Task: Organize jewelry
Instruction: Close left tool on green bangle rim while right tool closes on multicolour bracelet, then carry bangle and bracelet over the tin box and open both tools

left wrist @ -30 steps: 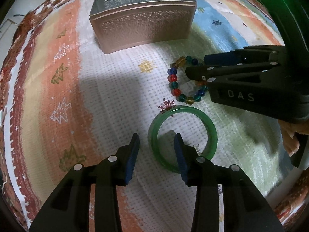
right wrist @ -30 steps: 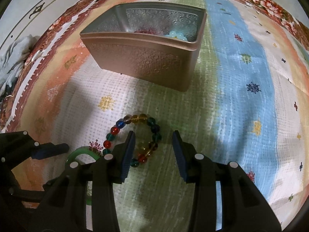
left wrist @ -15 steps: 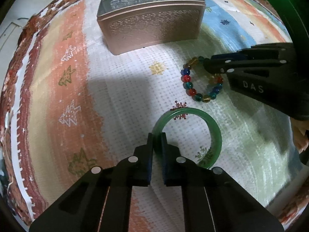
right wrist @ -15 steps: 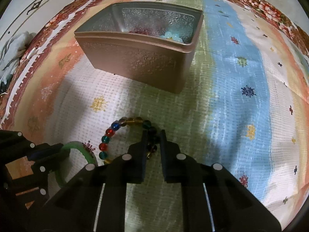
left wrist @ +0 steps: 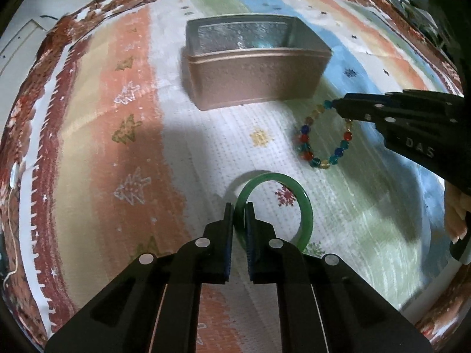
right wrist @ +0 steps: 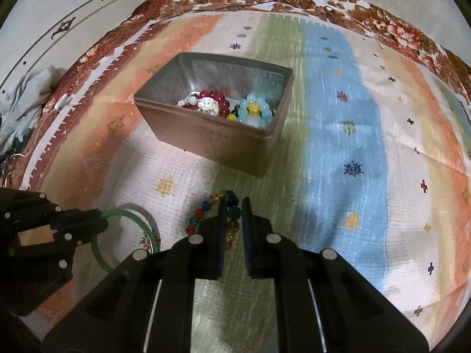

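My left gripper is shut on the rim of a green bangle, which hangs a little above the striped cloth with its shadow beneath. My right gripper is shut on a bracelet of multicoloured beads, also lifted off the cloth. In the left wrist view the bead bracelet dangles from the right gripper near the box. A bronze metal box stands open beyond both, with a red bead bracelet and a pale blue one inside. The left gripper shows at the right wrist view's left with the bangle.
The colourful striped cloth covers the surface, with a floral border at the far edge. A crumpled grey cloth lies off the left edge. A hand shows at the right of the left wrist view.
Both grippers went from open to shut, the left on the bangle, the right on the bead bracelet. Both then rose, lifting the jewelry off the cloth; the box's inside came into view.
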Action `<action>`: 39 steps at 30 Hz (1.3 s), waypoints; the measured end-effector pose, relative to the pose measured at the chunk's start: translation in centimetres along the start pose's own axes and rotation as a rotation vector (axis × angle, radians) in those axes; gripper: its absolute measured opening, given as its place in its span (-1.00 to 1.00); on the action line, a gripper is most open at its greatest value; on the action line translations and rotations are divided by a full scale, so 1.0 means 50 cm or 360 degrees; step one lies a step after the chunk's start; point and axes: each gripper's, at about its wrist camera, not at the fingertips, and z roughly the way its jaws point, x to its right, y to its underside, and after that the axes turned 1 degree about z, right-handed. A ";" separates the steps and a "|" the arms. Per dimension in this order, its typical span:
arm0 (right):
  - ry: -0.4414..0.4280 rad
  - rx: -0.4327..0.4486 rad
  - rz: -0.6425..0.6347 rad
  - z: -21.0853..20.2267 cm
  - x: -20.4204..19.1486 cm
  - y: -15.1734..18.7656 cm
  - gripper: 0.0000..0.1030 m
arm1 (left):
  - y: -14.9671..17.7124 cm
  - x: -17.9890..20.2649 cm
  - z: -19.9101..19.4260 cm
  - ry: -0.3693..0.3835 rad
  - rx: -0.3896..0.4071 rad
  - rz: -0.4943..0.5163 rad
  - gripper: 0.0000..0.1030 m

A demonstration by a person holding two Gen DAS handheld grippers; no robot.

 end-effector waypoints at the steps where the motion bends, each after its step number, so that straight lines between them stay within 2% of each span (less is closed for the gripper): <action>1: -0.0005 0.0009 -0.0002 -0.005 0.000 -0.003 -0.79 | -0.007 -0.001 -0.007 -0.0003 0.0023 -0.0009 -0.85; 8: -0.0044 0.0105 -0.0014 -0.055 -0.006 -0.028 -0.79 | -0.025 -0.016 -0.044 0.0019 0.0163 -0.0051 -0.84; 13: -0.0097 0.0183 0.0014 -0.094 -0.002 -0.047 -0.79 | -0.047 -0.032 -0.076 0.0008 0.0272 -0.0104 -0.84; 17: -0.0133 0.0245 0.0042 -0.121 0.002 -0.067 -0.79 | -0.070 -0.048 -0.115 -0.0018 0.0407 -0.0166 -0.84; 21: -0.0132 0.0286 0.0068 -0.128 0.011 -0.088 -0.79 | -0.099 -0.061 -0.132 -0.0041 0.0493 -0.0210 -0.84; 27: -0.0136 0.0293 0.0084 -0.125 0.025 -0.102 -0.79 | -0.143 -0.057 -0.111 -0.0036 0.0486 -0.0215 -0.83; 39: -0.0192 0.0360 0.0106 -0.159 0.036 -0.149 -0.79 | -0.200 -0.045 -0.115 -0.0011 0.0568 -0.0232 -0.82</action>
